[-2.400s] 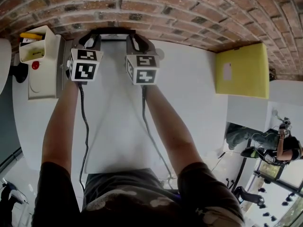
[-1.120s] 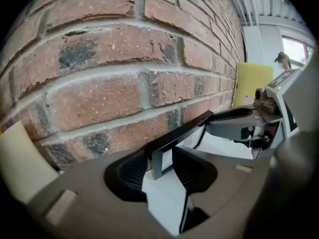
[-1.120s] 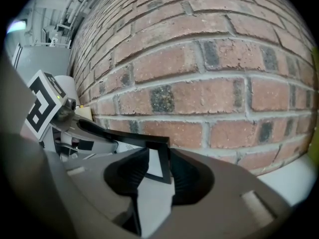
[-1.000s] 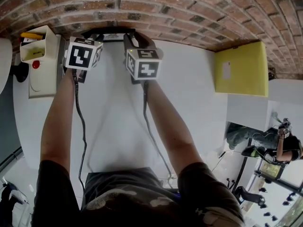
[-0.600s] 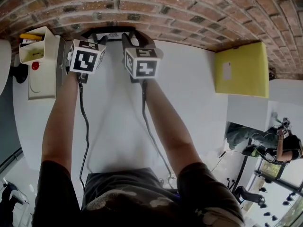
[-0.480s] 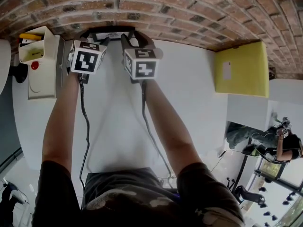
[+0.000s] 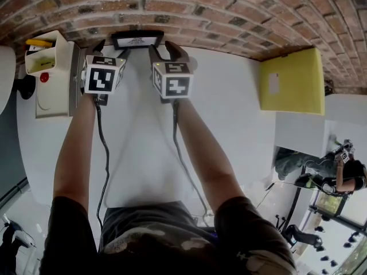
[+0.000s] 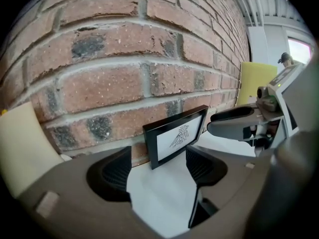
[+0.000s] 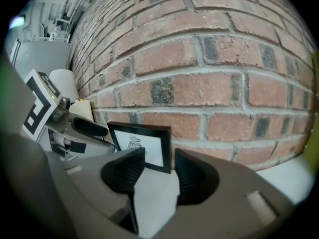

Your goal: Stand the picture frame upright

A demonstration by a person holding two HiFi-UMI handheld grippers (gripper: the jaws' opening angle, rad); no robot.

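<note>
While your left tongs (image 8: 158, 166) and right tongs (image 9: 158, 171) are both opening, neither pair grips anything; only bare white surface (image 7: 143, 153) shows between each pair of jaws. The picture frame (image 7: 137, 40) stands upright at the far edge of that surface, at the foot of the brick wall (image 7: 200, 4), just ahead of both sets of tips and clear of their pads. Its black border holds a white sheet with a small dark drawing, facing you.

Picture frame (image 9: 144, 138) lower corner hidden behind right claw (image 9: 159, 166), its drawing (image 9: 134, 143) too small to identify
</note>
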